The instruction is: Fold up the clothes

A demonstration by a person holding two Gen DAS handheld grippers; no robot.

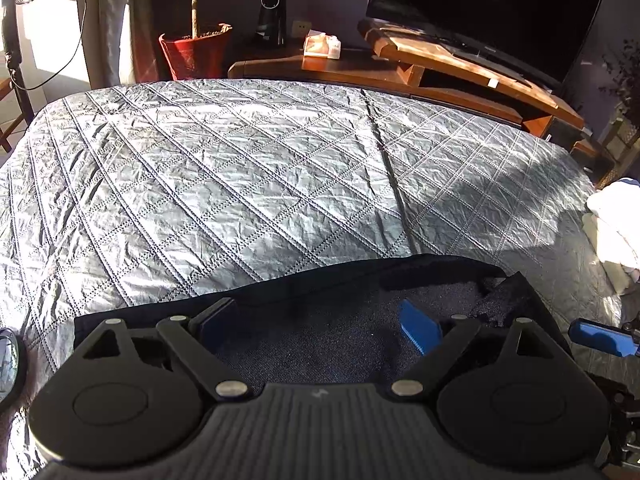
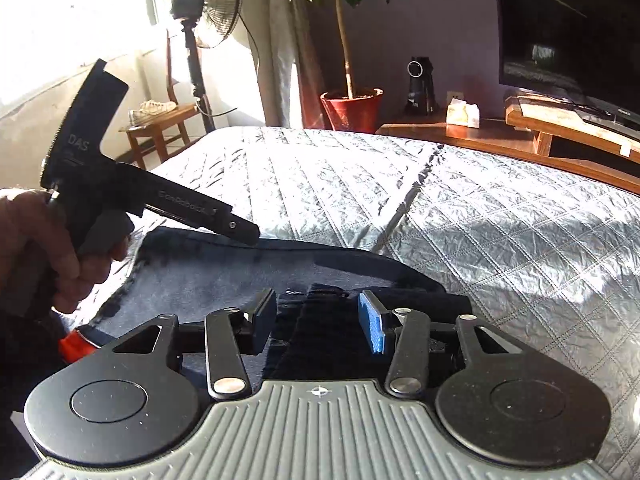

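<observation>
Now, dark garment (image 1: pixel 328 340) on quilted bedspread (image 1: pixel 240 184), both jaws apart above it

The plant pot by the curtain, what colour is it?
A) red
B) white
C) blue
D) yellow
A: the plant pot standing on the floor past the far side of the bed is red, with a thin tree trunk rising out of it; the left wrist view shows the same red pot.
</observation>
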